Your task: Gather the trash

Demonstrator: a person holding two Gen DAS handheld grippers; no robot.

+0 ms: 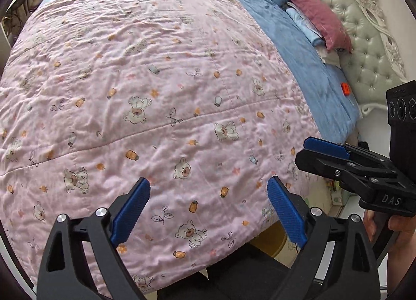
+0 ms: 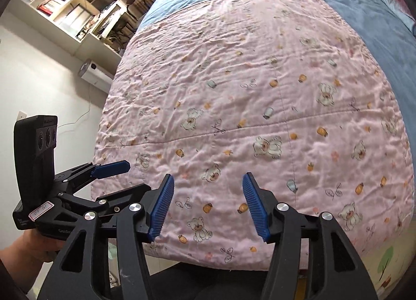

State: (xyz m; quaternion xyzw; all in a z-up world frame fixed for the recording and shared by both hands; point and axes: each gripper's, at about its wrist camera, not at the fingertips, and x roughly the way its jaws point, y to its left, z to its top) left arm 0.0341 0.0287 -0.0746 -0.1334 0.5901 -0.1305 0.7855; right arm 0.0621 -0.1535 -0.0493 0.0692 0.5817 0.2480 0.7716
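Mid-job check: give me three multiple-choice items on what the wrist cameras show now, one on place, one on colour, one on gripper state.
1. Where does the small orange object lie?
A. On the blue sheet near the headboard
B. On the pink quilt
C. Between gripper fingers

2. What colour are the gripper pads?
A. Red
B. Blue
C. White

3. What does the left gripper hold?
A. A pillow
B. The quilt
C. Nothing, open

Answers: 1 A, it sits on blue fabric beside the headboard; 2 B, the ribbed pads are blue; 3 C, only quilt shows behind its spread fingers.

On my right gripper I read "DAS". On my left gripper, "GenRo" shows partly, plus a handwritten pink sticker I can't make out.
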